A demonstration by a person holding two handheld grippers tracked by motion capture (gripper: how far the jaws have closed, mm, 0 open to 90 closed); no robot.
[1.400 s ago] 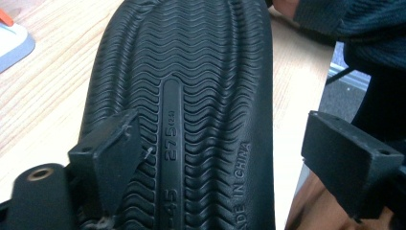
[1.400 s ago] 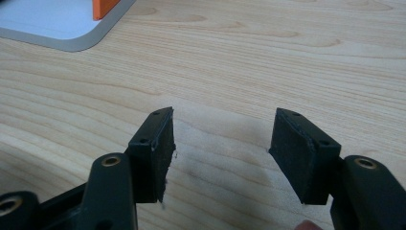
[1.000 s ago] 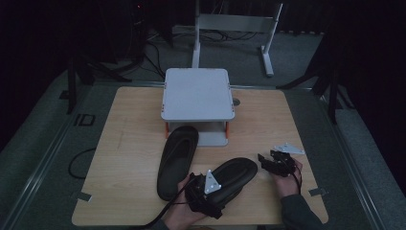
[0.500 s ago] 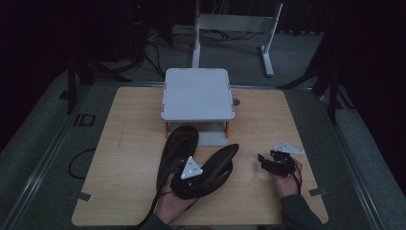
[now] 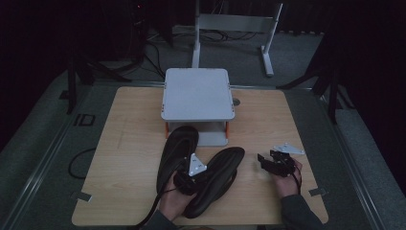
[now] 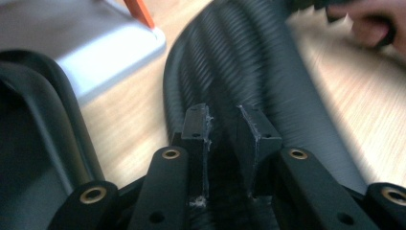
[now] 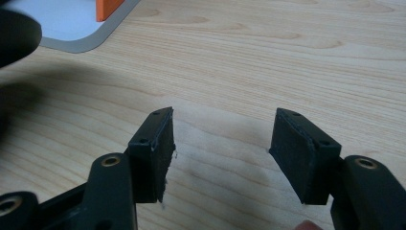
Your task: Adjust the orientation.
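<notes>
Two black sandals lie on the wooden table [image 5: 129,143]. The left sandal [image 5: 178,146] rests with its toe under the white stand [image 5: 197,93]. The right sandal [image 5: 221,170] lies tilted beside it, its ribbed sole [image 6: 249,62] facing up. My left gripper [image 5: 191,176] is shut on this sandal's edge, and dark sandal material fills the narrow gap between its jaws [image 6: 222,129]. My right gripper [image 5: 268,163] hovers open over bare wood to the right, with nothing between its fingers [image 7: 220,143].
The white stand has orange legs [image 6: 141,12] and a pale base plate [image 7: 72,24] close to both sandals. A cable [image 5: 79,163] loops off the table's left edge. Bare wood stretches to the left and far right.
My left gripper has carried the right sandal left and slightly forward, so it now lies close against the other sandal. The right gripper has stayed almost still.
</notes>
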